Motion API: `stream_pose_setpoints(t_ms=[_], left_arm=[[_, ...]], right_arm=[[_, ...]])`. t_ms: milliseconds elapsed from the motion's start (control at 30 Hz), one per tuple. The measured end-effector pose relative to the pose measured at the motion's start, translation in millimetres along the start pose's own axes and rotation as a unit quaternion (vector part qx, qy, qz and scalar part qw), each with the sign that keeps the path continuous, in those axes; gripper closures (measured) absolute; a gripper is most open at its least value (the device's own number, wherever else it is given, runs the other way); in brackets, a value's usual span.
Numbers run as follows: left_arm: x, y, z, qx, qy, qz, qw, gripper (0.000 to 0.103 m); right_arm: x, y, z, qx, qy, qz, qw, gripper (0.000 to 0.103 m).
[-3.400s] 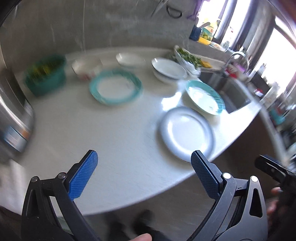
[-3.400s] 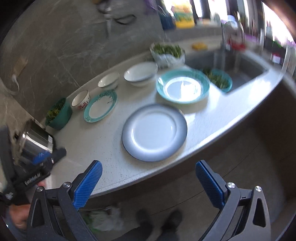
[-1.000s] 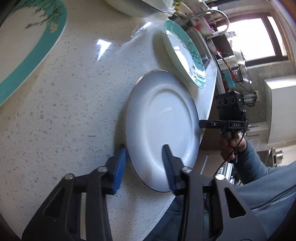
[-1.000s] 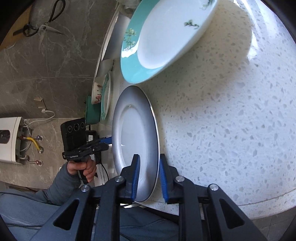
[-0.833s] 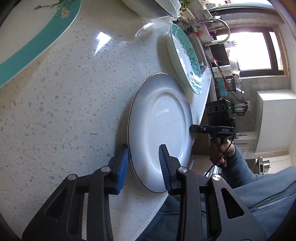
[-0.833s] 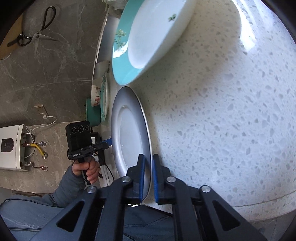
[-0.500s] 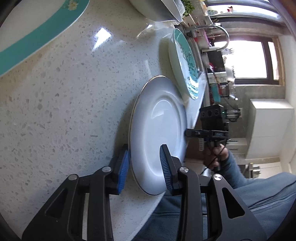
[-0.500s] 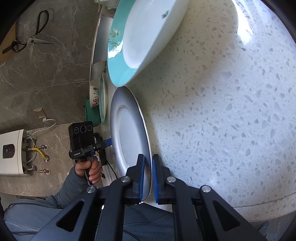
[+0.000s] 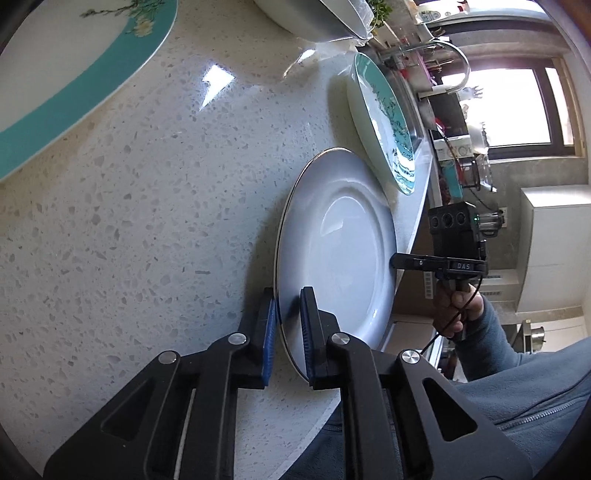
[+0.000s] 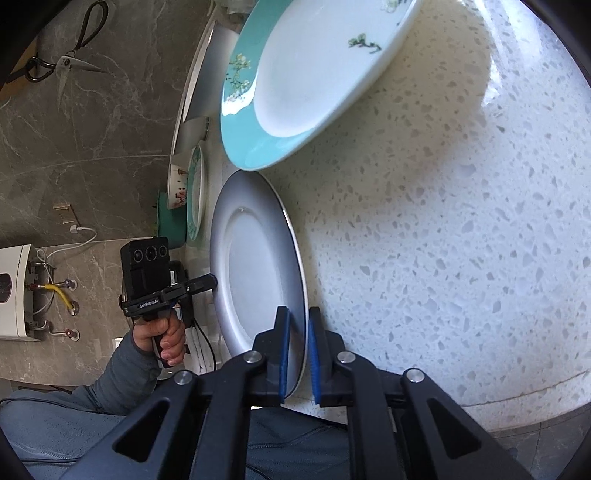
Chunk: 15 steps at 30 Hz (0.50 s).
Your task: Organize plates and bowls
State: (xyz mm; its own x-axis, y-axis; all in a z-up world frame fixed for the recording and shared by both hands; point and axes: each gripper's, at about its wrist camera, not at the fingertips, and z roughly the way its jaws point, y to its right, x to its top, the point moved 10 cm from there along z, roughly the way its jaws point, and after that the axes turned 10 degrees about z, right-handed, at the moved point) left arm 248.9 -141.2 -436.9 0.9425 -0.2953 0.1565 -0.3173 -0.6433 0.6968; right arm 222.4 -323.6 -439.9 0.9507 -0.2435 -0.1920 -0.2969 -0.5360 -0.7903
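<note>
A grey plate with a thin dark rim (image 9: pixel 340 258) (image 10: pixel 255 280) lies on the speckled countertop (image 9: pixel 147 203) near its front edge. My left gripper (image 9: pixel 287 306) is shut on the plate's near rim, one blue pad under it and one on top. My right gripper (image 10: pixel 297 314) is shut on the opposite rim in the same way. Each gripper shows in the other's view, held by a hand: the right gripper (image 9: pixel 402 263) and the left gripper (image 10: pixel 199 286). A teal-rimmed deep plate (image 9: pixel 388 110) (image 10: pixel 314 74) sits just beyond the grey one.
A flat teal-rimmed plate (image 9: pixel 66 62) (image 10: pixel 195 192) lies further along the counter, with a white bowl (image 9: pixel 306 14), a small patterned bowl (image 10: pixel 175 184) and a green bowl (image 10: pixel 170 225). Scissors (image 10: pixel 59 70) hang on the wall. The counter edge (image 10: pixel 480 398) runs close under the grey plate.
The left jaws have narrowed from loosely straddling the grey plate's rim to clamping it. The right jaws closed on the opposite rim and stay there. Both grippers were open and away earlier.
</note>
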Motion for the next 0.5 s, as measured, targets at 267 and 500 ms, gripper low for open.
stream_pose_setpoints(t_ms=[267, 500], left_arm=[[-0.8, 2.3, 1.8, 0.008, -0.004, 0.003, 1.0, 0.092], [1.5, 8.9, -0.2, 0.009, 0.004, 0.002, 1.0, 0.093]], right_arm=[[-1.6, -0.9, 0.7, -0.013, 0.005, -0.005, 1.0, 0.09], [-1.4, -4.7, 0.6, -0.017, 0.007, -0.009, 1.0, 0.09]])
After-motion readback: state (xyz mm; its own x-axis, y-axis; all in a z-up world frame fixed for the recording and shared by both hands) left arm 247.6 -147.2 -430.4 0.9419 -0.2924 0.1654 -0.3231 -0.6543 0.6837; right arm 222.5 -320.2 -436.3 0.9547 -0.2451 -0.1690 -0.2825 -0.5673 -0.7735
